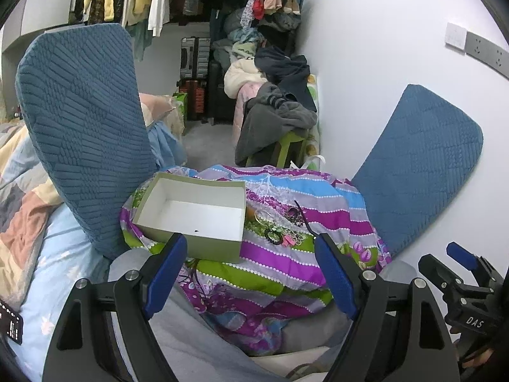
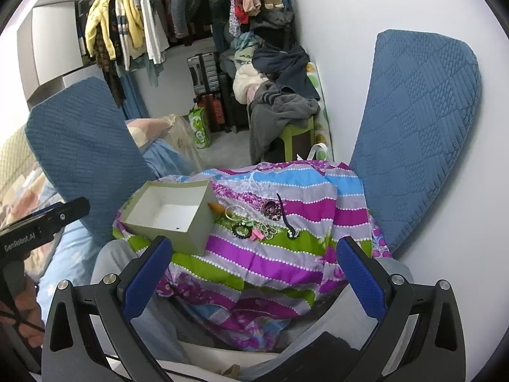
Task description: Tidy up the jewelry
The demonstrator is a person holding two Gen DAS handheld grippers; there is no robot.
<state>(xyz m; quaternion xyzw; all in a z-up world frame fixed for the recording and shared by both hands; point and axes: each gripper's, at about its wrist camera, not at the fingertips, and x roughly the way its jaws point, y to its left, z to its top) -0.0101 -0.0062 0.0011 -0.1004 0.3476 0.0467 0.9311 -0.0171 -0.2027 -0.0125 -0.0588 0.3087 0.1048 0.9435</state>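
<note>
A: From the left wrist camera, what lies ahead of the left hand-held gripper (image 1: pixel 251 273)?

B: Its blue-padded jaws stand wide apart with nothing between them. Just beyond its left finger sits an open grey-green cardboard box with a white interior (image 1: pixel 191 213), almost bare inside, only a dark speck on its floor. Ahead of the right finger, just beside the box, lies the small scatter of jewelry (image 1: pixel 280 226): a clear bangle, a dark beaded bracelet, a pink piece, a black cord. All of it rests on a striped purple, green and blue floral cloth (image 1: pixel 286 267) spread over what looks like the person's lap. The right hand-held gripper (image 1: pixel 458 264) shows at the far right edge, low and apart from the pile.

A: And the right wrist camera?

B: The right hand-held gripper (image 2: pixel 251 273) is likewise spread open and holds nothing. The jewelry lies straight ahead between its fingers, the box ahead and to the left. The body of the other gripper pokes in at the left edge.

A: Why that layout?

B: I judge the box is parked beside the pile so each piece needs only a short carry. Sorting seems hardly begun.
</note>
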